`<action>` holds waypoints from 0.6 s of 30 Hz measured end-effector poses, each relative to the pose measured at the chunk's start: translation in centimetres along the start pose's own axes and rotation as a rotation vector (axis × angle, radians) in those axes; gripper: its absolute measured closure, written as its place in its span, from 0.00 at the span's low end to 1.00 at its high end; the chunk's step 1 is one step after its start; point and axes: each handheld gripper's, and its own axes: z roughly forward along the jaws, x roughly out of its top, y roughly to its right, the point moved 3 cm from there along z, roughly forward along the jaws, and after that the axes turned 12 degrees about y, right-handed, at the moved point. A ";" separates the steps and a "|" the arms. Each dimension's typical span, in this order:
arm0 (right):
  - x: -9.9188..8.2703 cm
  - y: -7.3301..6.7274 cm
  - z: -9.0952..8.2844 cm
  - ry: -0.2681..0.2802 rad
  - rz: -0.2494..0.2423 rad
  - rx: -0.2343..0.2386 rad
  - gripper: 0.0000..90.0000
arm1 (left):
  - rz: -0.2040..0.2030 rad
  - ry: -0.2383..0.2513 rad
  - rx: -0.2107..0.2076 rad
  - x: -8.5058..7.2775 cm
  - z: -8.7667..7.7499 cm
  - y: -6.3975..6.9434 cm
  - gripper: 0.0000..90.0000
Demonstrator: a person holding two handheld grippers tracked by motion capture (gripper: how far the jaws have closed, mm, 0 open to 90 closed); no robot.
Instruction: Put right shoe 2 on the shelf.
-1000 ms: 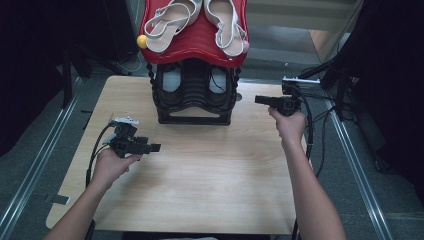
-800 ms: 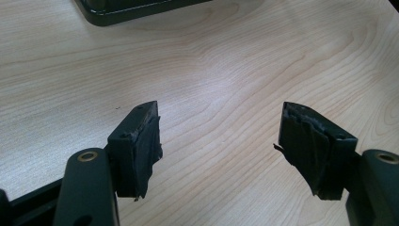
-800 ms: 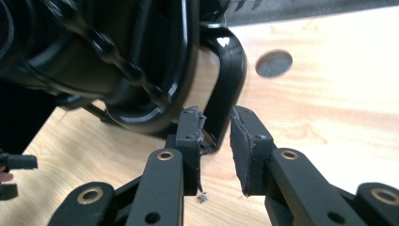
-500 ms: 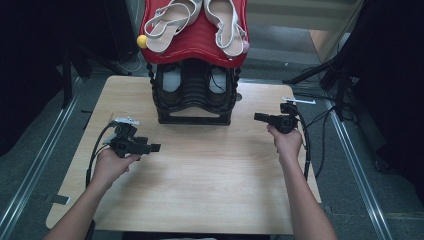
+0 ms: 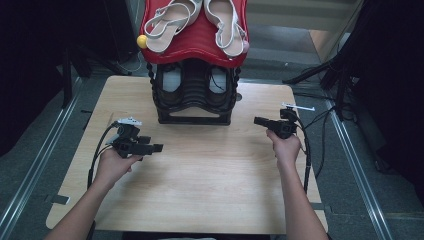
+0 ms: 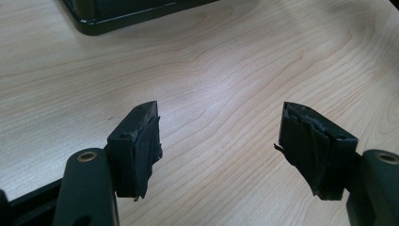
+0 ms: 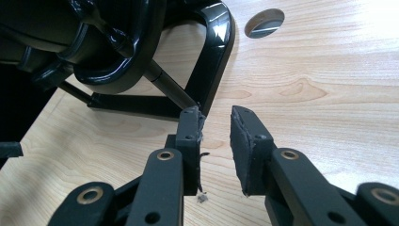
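Note:
A black shoe rack [image 5: 194, 95] stands at the table's far middle, with a red top shelf [image 5: 195, 42] carrying two pale sandals [image 5: 172, 20] [image 5: 225, 22]. Dark shoes [image 5: 172, 82] sit on a lower tier. My left gripper [image 5: 159, 148] is held low over the wood, left of centre, pointing right; its jaws stand wide apart and empty [image 6: 219, 127], the rack's base [image 6: 117, 12] ahead of them. My right gripper [image 5: 256, 120] hovers right of the rack, pointing left at its base [image 7: 141, 52]. A narrow gap separates its jaws [image 7: 216, 117], with nothing between them.
A yellow ball [image 5: 142, 41] sits at the red shelf's left edge. The wooden table [image 5: 200, 190] has a round cable hole [image 7: 266, 22] near the rack's right foot. Cables trail from both grippers. Metal rails and dark stands flank the table.
My right hand has sunk from beside the rack's upper part to near its base, drawing a little toward the person. The left hand has kept still.

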 end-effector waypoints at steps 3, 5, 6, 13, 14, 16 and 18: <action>-0.4 0.3 -0.1 -0.008 0.006 -0.006 0.83 | 0.016 -0.021 0.011 -0.3 0.2 -0.1 0.33; -0.5 0.5 -0.2 -0.008 0.016 -0.009 0.83 | 0.009 -0.023 0.011 -0.4 0.2 -0.2 0.33; -0.6 0.5 -0.3 -0.010 0.019 -0.011 0.83 | 0.008 -0.024 0.011 -0.4 0.2 -0.2 0.33; -0.9 0.6 -0.2 -0.013 0.018 -0.013 0.83 | 0.018 -0.032 0.015 -0.5 0.5 -0.2 0.33; -0.9 0.6 -0.1 -0.015 0.017 -0.013 0.83 | 0.022 -0.033 0.019 -0.6 0.5 -0.2 0.32; -1.0 0.5 -0.1 -0.018 0.020 -0.011 0.83 | 0.024 -0.034 0.024 -0.6 0.6 -0.1 0.32; -1.0 0.5 -0.1 -0.019 0.019 -0.010 0.83 | 0.031 -0.044 0.021 -0.7 0.6 -0.1 0.32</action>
